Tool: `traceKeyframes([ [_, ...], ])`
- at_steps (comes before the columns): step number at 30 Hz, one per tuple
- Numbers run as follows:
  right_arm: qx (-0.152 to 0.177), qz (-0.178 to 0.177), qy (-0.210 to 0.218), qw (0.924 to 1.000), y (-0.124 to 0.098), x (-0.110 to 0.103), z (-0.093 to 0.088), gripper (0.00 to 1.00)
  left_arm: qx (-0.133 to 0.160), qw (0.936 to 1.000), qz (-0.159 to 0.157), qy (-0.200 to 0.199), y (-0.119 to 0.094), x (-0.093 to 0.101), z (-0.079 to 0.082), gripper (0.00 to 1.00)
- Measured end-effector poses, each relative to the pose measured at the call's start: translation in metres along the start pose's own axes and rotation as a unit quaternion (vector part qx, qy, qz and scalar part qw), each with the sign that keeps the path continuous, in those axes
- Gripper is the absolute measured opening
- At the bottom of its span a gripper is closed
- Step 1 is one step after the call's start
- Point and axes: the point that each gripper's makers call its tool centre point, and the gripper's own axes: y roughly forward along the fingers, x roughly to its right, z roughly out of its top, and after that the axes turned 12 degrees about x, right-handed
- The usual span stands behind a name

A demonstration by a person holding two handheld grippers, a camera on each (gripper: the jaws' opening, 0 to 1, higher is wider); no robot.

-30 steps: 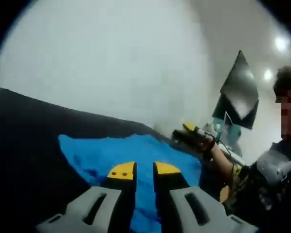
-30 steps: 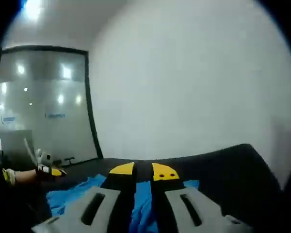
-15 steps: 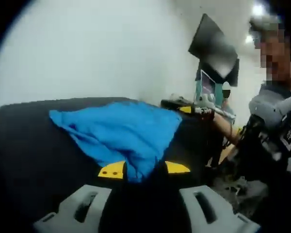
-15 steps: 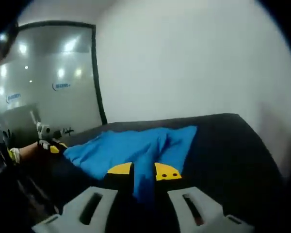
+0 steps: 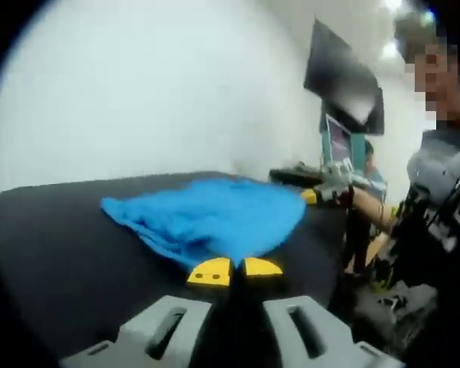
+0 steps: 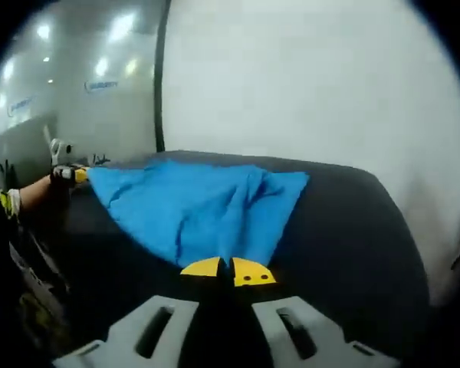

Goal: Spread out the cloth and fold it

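Observation:
A blue cloth [image 5: 215,215] lies rumpled and partly spread on a black table [image 5: 69,253]. My left gripper [image 5: 234,270] is shut, its yellow tips pinching the cloth's near edge. The right gripper [image 5: 322,196] shows in the left gripper view at the cloth's far right corner, held by a hand. In the right gripper view the cloth [image 6: 199,207] fans out from my right gripper [image 6: 228,270], which is shut on its near corner. The left gripper [image 6: 67,173] sits at the cloth's left corner there.
A person [image 5: 437,207] stands at the table's right end in the left gripper view, under a dark wall screen [image 5: 343,77]. White wall runs behind the table. A glass partition [image 6: 69,84] stands at the left of the right gripper view. Bare black tabletop [image 6: 353,230] lies right of the cloth.
The cloth went from bunched close over the jaws to stretched out low on the table. The left jaws stood apart half a second ago and are now together on the cloth's edge.

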Motion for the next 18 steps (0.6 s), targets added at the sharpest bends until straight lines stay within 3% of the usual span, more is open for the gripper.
traceKeyframes([
  [2,0.007,0.008,0.017,0.9998,-0.004,-0.005,0.009,0.01,-0.008,1.0,0.005,-0.002,-0.005,-0.005,-0.004,0.0],
  [3,0.003,0.013,0.016,0.9998,-0.005,-0.008,0.009,0.01,-0.035,0.9993,0.006,0.009,-0.01,-0.006,-0.013,0.0],
  [5,-0.034,0.015,0.006,0.9993,-0.008,-0.01,-0.006,0.01,-0.043,0.9989,0.004,0.014,-0.012,-0.005,-0.02,0.0],
  [8,-0.094,0.011,-0.042,0.9946,-0.012,-0.012,-0.034,0.01,-0.051,0.9985,0.022,-0.007,-0.018,-0.014,-0.033,0.0],
  [9,-0.112,0.012,-0.075,0.9908,-0.012,-0.012,-0.041,0.01,-0.054,0.9982,0.023,-0.012,-0.018,-0.015,-0.039,0.0],
  [10,-0.086,0.009,-0.085,0.9926,-0.009,-0.014,-0.031,0.01,-0.077,0.9967,0.021,-0.016,-0.021,-0.016,-0.049,0.0],
  [12,-0.097,0.01,-0.075,0.9924,-0.01,-0.015,-0.03,0.01,-0.112,0.9935,0.018,0.014,-0.019,-0.013,-0.061,0.0],
  [14,-0.088,0.015,-0.065,0.9938,-0.009,-0.016,-0.031,0.02,-0.111,0.9935,0.01,0.023,-0.013,-0.007,-0.057,0.01],
  [16,-0.073,0.018,-0.118,0.9902,-0.007,-0.015,-0.026,0.07,-0.111,0.9938,0.001,0.01,-0.014,-0.005,-0.055,0.08],
  [17,-0.068,0.02,-0.124,0.9897,-0.006,-0.015,-0.024,0.12,-0.11,0.9937,-0.019,-0.011,-0.017,0.003,-0.055,0.13],
  [18,0.0,0.033,-0.117,0.9926,-0.002,-0.024,-0.003,0.18,-0.104,0.994,-0.03,-0.018,-0.02,0.005,-0.05,0.17],
])
